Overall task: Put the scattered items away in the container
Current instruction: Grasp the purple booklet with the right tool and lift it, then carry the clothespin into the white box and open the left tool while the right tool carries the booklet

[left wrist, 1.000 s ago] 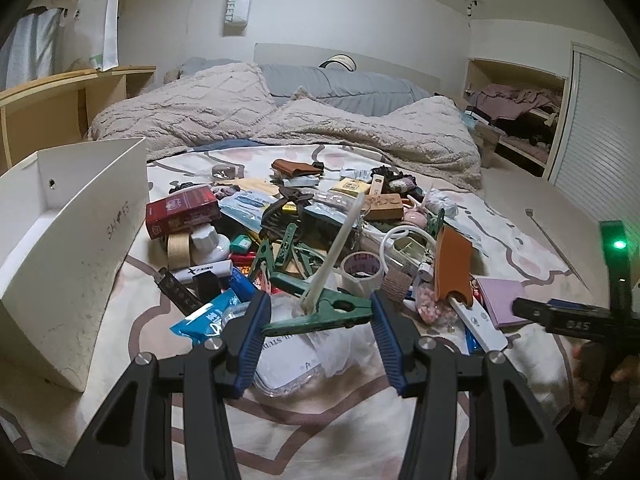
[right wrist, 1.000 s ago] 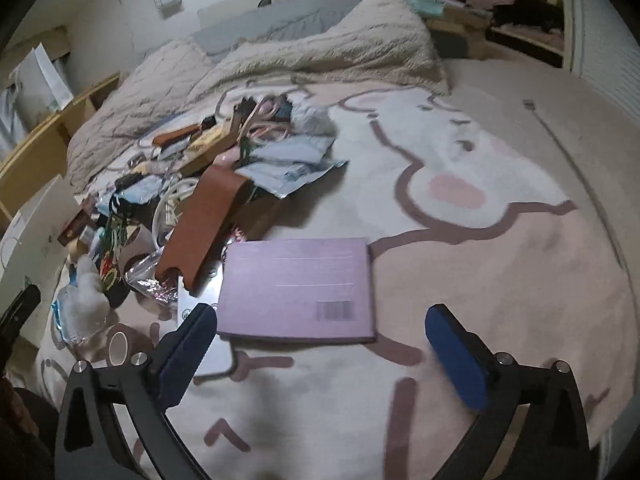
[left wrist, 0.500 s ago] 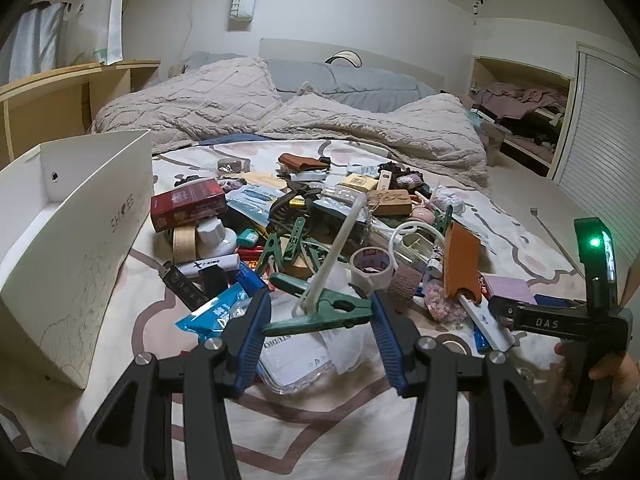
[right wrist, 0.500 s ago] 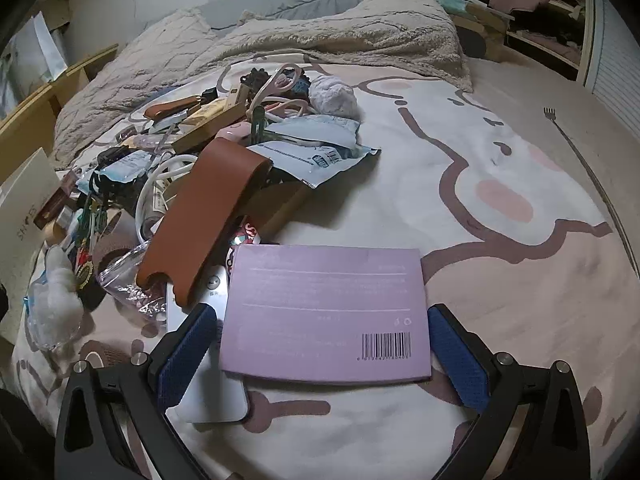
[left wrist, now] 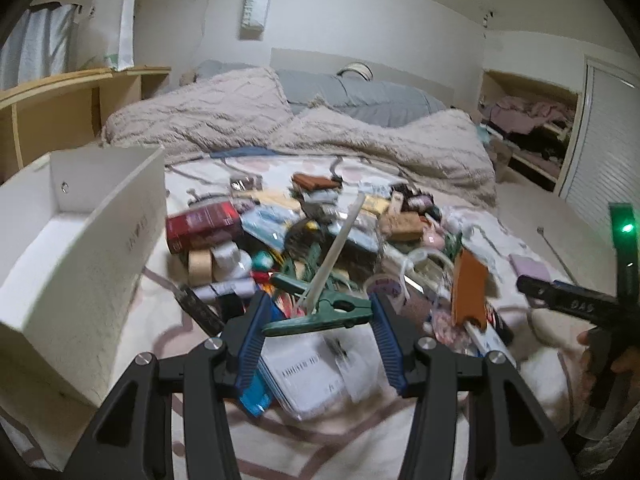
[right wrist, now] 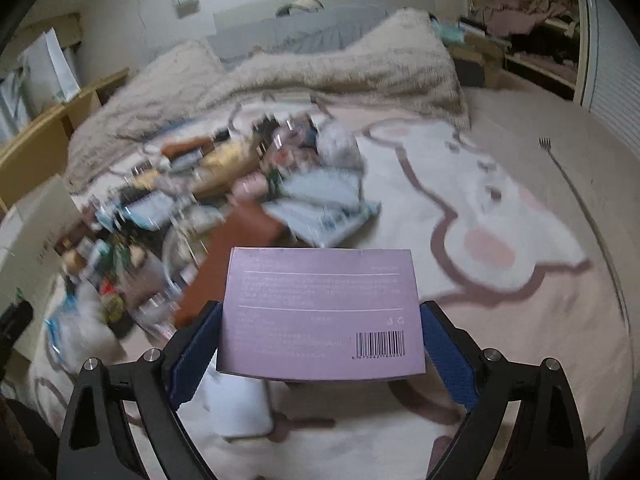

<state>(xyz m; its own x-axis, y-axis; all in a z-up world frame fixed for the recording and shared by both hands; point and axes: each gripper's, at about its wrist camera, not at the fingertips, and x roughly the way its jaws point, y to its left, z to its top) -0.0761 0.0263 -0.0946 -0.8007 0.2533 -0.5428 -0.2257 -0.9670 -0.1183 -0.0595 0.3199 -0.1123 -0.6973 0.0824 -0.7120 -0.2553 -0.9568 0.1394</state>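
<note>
Two pick-ups at once on a cluttered bed: the left hand-held gripper (left wrist: 316,322) pinches a green clothes peg (left wrist: 320,312) across its length — a pale stick rising from the peg's mouth — and holds it above the heap of scattered items (left wrist: 320,236). The right hand-held gripper (right wrist: 320,344) has its jaws closing on a flat lilac box (right wrist: 322,312), which sits between the blue pads (right wrist: 196,348) with its edges at them; the box appears raised clear of the patterned bedspread (right wrist: 500,220), judging by the shadow under it. The white cardboard container (left wrist: 80,264) stands open at the left edge of the pile, beside a red carton, with nothing visible inside it from this angle. The step in hand looks like the lift-and-carry. Next, each load needs swinging left over the container's rim before release — the wide box probably level, so it clears the walls without snagging.
</note>
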